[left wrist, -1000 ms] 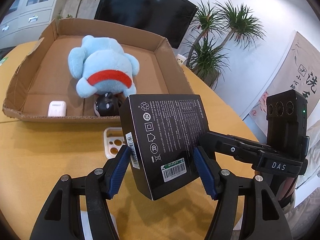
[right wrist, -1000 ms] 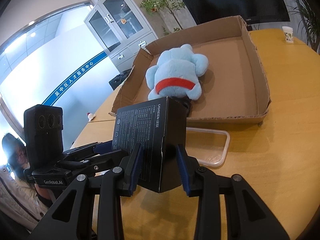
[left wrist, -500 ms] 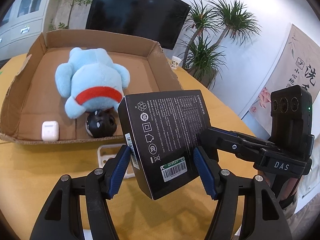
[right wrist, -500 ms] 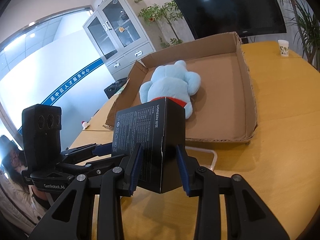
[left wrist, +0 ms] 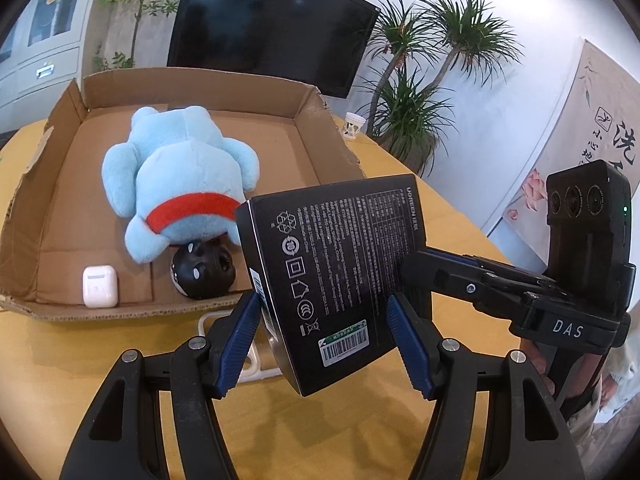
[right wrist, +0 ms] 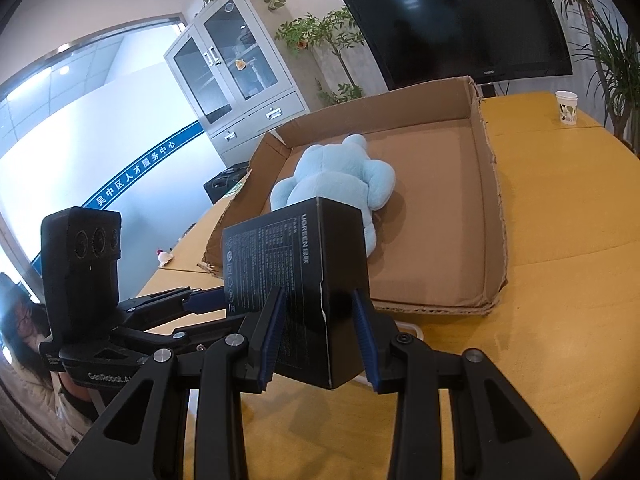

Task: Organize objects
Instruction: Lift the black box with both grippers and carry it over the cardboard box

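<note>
Black box [left wrist: 340, 272] held above yellow table [left wrist: 80, 360], tilted, near front wall of cardboard tray [left wrist: 304, 120]; left gripper [left wrist: 326, 340] clamps its wide faces, right gripper [right wrist: 318, 340] clamps narrow end; blue plush [left wrist: 180, 176], white earbud case [left wrist: 99, 285], black ball [left wrist: 204, 266] lie in tray

The room was bright with daylight. In the right wrist view a big window [right wrist: 80, 128] glowed white and washed out. Soft shadows lay on the tabletop [left wrist: 80, 360] under the fingers [left wrist: 240, 340]. Both pictures were sharp in the middle. Straight lines bent near the edges, and the corners went black and round.
</note>
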A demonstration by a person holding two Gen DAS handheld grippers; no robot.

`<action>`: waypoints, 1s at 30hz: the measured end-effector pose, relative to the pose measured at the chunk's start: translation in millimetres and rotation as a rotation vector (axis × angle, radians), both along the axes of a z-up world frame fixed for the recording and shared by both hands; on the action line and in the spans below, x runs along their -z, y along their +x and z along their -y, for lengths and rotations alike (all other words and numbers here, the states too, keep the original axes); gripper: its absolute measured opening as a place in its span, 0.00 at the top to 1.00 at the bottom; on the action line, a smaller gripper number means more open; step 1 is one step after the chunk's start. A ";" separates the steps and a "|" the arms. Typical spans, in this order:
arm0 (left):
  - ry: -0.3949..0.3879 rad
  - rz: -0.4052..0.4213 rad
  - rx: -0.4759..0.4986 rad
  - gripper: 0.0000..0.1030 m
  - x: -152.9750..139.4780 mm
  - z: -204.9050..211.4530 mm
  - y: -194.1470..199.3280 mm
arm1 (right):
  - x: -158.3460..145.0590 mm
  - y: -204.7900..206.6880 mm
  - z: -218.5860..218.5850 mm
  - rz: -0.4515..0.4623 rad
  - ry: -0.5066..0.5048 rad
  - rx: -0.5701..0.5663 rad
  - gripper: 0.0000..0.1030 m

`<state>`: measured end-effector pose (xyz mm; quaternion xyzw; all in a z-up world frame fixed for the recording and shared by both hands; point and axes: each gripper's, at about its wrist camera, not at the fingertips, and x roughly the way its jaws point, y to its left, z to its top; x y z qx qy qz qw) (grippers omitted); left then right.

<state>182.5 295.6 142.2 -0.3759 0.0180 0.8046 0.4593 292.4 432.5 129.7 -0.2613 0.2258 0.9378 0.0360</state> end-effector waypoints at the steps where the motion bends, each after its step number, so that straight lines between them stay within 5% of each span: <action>1: -0.003 -0.004 0.001 0.37 -0.6 -2.0 -1.7 | -0.3 -0.9 -1.7 -0.002 0.001 0.002 0.69; 30: -0.045 -0.056 0.017 0.37 -10.3 -53.5 -46.4 | -5.2 -21.6 -42.6 -0.015 0.036 0.052 0.69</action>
